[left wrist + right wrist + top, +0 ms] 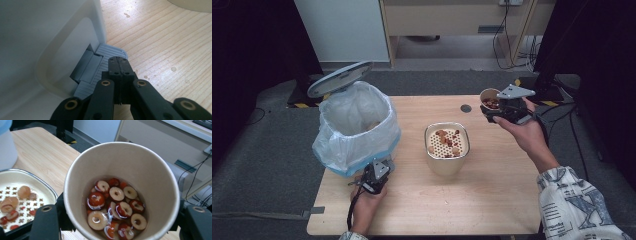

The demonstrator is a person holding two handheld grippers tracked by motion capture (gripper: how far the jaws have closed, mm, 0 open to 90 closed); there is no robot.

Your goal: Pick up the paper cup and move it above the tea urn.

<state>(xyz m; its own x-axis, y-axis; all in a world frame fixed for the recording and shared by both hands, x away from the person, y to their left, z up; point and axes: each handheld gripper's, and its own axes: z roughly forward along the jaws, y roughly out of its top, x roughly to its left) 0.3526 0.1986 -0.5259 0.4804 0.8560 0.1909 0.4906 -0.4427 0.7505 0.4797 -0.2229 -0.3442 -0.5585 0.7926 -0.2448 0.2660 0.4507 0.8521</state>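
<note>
Plain paper cup [121, 190] — no lettering

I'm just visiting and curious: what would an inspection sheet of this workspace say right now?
Surface: wooden table, with a few wet drops near the bin.
Job's things: paper cup of sliced red dates in liquid; strainer container with some fruit pieces on its perforated insert.
Clutter: pedal bin with a plastic liner, lid up.
Grippers: right gripper holds the cup up beyond the strainer; left gripper, jaws shut, presses on the bin's grey pedal.
Cables: one trails from the left gripper along the forearm; several lie on the floor beyond the table.
Surroundings: grey carpet, pale cabinet, dark stands.
</note>
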